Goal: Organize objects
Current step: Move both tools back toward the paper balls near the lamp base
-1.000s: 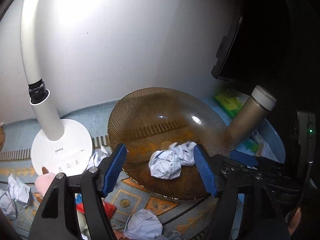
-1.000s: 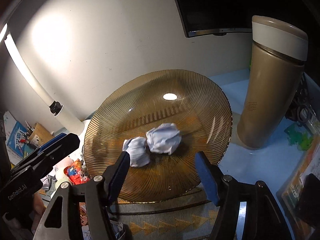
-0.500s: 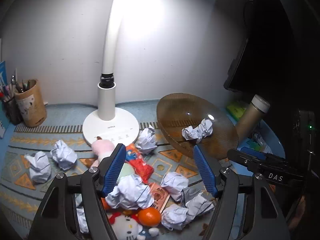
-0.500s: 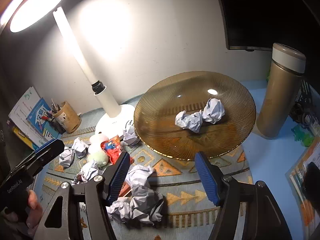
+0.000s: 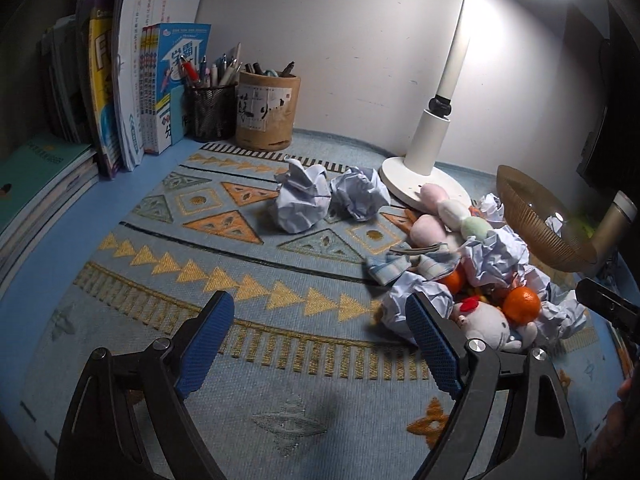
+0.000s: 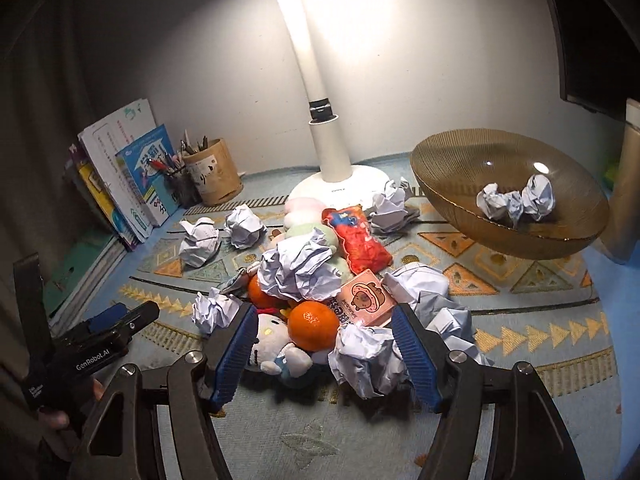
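A pile of crumpled paper balls (image 6: 298,268), oranges (image 6: 312,324), a white cat plush (image 6: 272,340), a red snack packet (image 6: 356,236) and a pink card box (image 6: 364,298) lies mid-mat. My right gripper (image 6: 325,312) hovers at the pile's near edge, jaws opening. The orange, the plush and a paper ball (image 6: 364,356) lie between its fingers, not pressed. My left gripper (image 5: 318,300) is over bare mat left of the pile, jaws opening with nothing between them. Two paper balls (image 5: 300,204) lie apart. The amber glass bowl (image 6: 460,168) holds two paper balls (image 6: 516,200).
A white desk lamp (image 6: 340,184) stands behind the pile. Books (image 5: 132,80) and two pen holders (image 5: 266,112) line the back left. A gold flask (image 5: 612,224) and a dark monitor (image 6: 592,40) are at the right. Patterned mat (image 5: 240,264) covers the blue desk.
Both views have pulled back and swung left from the bowl to the pile on the mat. The left jaws stand wider than before, the right slightly wider.
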Demonstrator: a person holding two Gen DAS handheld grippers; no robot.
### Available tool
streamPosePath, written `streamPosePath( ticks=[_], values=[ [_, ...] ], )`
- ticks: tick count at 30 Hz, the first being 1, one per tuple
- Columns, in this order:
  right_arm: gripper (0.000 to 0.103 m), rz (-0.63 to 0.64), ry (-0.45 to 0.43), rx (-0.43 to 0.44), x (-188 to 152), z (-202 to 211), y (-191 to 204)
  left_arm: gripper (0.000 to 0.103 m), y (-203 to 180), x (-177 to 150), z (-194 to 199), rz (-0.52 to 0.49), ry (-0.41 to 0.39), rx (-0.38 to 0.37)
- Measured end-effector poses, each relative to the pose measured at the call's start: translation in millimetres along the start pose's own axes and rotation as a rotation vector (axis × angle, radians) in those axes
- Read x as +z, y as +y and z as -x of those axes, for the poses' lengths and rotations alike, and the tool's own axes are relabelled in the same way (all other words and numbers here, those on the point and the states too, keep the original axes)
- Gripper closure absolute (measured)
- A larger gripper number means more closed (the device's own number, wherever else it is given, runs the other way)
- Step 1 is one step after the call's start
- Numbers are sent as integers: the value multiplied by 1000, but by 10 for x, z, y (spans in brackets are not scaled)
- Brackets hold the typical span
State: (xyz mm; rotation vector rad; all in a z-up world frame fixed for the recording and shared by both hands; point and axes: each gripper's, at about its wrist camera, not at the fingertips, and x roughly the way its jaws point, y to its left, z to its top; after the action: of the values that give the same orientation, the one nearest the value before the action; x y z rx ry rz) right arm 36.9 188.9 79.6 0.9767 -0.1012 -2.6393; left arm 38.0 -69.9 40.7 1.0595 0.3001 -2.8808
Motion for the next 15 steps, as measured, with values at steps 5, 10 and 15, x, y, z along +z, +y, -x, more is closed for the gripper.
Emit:
streamPosePath(
  ticks=[5,10,15],
  values=[
    [33,40,3,-23,-192,-162,111,16,34,-74,-59,13,0,-10],
    [33,52,-23,-59,-233,-170,100,16,39,-92,-74,15,4,-31],
    [33,79,-32,-77,-244,-151,161,16,30,-97,-51,8,-5,-44]
  ],
)
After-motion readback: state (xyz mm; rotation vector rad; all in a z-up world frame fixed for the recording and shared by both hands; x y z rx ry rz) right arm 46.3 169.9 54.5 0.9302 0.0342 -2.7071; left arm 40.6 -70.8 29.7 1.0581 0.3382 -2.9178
